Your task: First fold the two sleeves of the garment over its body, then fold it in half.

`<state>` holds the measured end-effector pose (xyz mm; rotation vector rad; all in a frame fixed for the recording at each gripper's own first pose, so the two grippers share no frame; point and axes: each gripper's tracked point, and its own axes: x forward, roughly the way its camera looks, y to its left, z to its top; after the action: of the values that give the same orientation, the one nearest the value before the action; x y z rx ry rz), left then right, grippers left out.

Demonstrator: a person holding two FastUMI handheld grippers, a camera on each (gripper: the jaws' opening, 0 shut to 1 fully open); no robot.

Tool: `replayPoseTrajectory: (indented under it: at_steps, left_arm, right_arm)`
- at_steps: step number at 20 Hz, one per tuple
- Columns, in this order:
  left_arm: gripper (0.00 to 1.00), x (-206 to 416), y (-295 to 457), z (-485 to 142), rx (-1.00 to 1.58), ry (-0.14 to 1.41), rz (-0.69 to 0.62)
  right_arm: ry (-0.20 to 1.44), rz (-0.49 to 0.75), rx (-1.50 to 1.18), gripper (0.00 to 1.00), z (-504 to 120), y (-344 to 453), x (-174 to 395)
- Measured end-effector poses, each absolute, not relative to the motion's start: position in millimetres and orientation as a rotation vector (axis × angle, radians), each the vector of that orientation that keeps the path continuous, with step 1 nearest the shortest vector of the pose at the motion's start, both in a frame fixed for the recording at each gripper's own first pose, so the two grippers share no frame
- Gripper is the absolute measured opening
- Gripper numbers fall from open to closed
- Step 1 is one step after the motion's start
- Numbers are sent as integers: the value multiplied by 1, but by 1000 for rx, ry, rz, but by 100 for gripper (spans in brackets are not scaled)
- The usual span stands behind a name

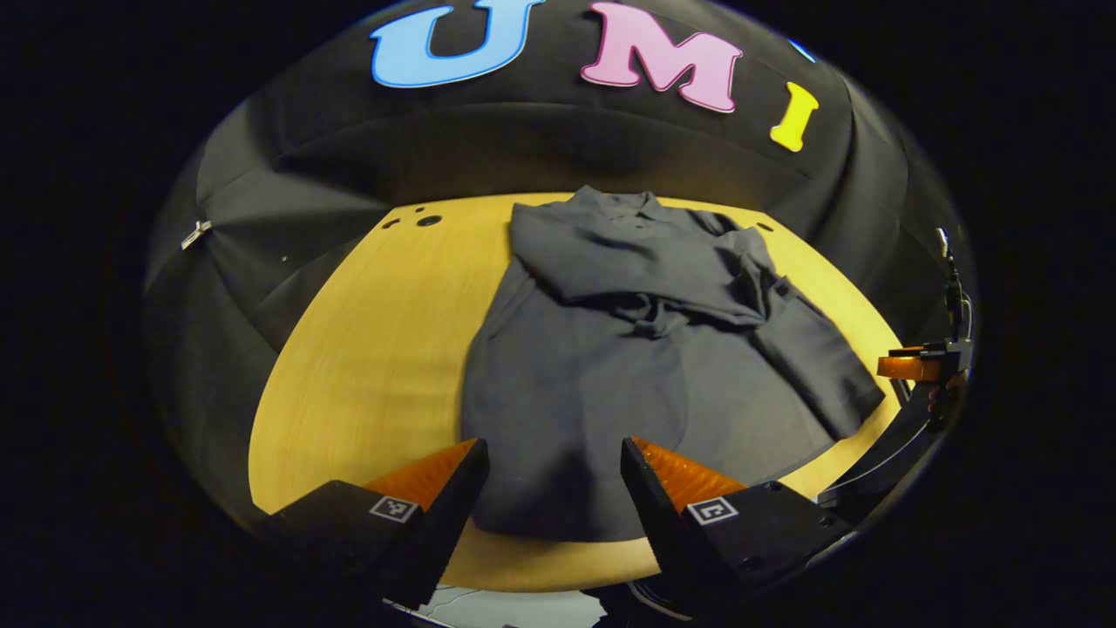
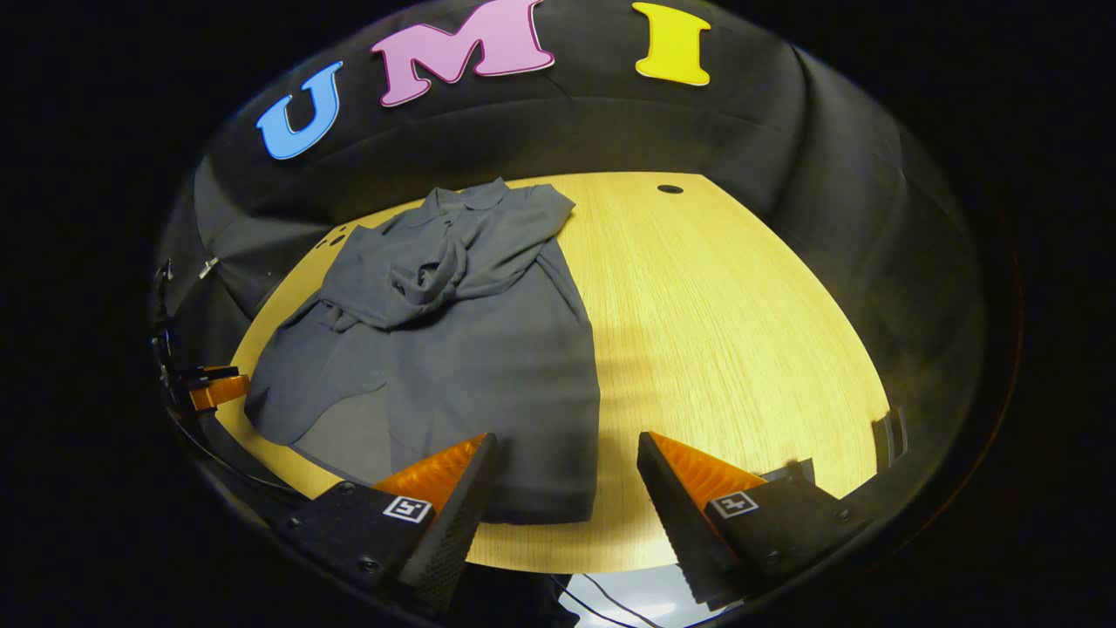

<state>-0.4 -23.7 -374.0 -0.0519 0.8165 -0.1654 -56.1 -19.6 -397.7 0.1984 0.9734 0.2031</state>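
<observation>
With both my left gripper [image 1: 549, 484] and right gripper [image 2: 562, 480] wide open, empty near the dark grey cloth shirt [image 1: 628, 349] hem, I risk dragging its 2 loosely crossed sleeves apart.

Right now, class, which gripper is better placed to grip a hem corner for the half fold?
Probably the right gripper: the garment's hem corner lies between its open jaws. The left gripper's open jaws face plain cloth.
</observation>
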Motion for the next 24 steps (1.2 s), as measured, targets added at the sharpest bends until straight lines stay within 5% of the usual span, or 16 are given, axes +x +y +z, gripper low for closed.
replayPoseTrajectory:
  at_steps: [17, 19, 22, 23, 24]
  left_arm:
    - [99, -3, -10, -427, -9, 934, -169]
    - [100, -4, -20, -428, 3, 947, -215]
    - [33, -1, -40, -424, 49, 967, -305]
    - [11, 3, -41, -425, 33, 983, -291]
    - [8, 3, -41, -424, -2, 993, -277]
  right_arm:
    - [1090, 237, 95, 100, -439, -9, -69]
    - [1082, 319, 73, 82, -434, 6, -67]
    - [1083, 404, 82, 9, -434, 23, -68]
    - [1096, 399, 97, 8, -430, 21, -71]
    - [1109, 391, 114, 6, -432, 21, -71]
